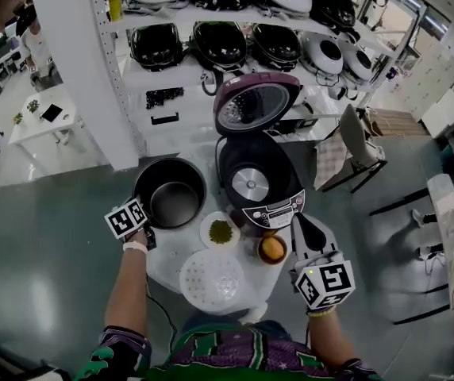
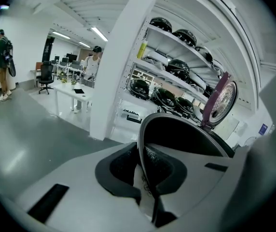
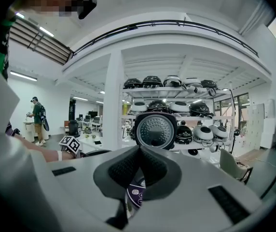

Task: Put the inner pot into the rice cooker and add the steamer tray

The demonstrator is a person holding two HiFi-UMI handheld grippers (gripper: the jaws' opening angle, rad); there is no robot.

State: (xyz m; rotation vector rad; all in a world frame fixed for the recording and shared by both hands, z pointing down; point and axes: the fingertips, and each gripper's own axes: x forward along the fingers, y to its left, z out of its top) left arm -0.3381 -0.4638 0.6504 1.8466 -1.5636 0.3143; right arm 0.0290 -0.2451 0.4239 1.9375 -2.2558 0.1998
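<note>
On the small round white desk (image 1: 167, 258), nearest the body: a white perforated steamer tray (image 1: 211, 278), lying flat, touched by neither hand-held gripper. Just beyond it, a small white dish (image 1: 220, 232) with something green and, to its right, a little bowl (image 1: 272, 248) with something orange inside.

To the right of those, the right hand-held gripper (image 3: 139, 168), jaws pressed together on nothing, tips close to the rice cooker's front. In its own view, only the purple control panel below the meeting pads.

Over on the left, the left hand-held gripper (image 2: 144, 172), clamped on the near rim of the dark inner pot (image 1: 170, 194), one pad inside the wall and one outside. Pot upright, mouth up, empty. Pot by the desk's left edge, just beside the rice cooker (image 1: 252, 182) on its left, not inside it.

Cooker at the back of the desk, lid (image 1: 255, 104) swung up, cavity bare down to a round metal plate.

Farther off, white shelves (image 1: 211, 18) loaded with more cookers. In the distance at far left, a person (image 2: 2, 57) standing.
</note>
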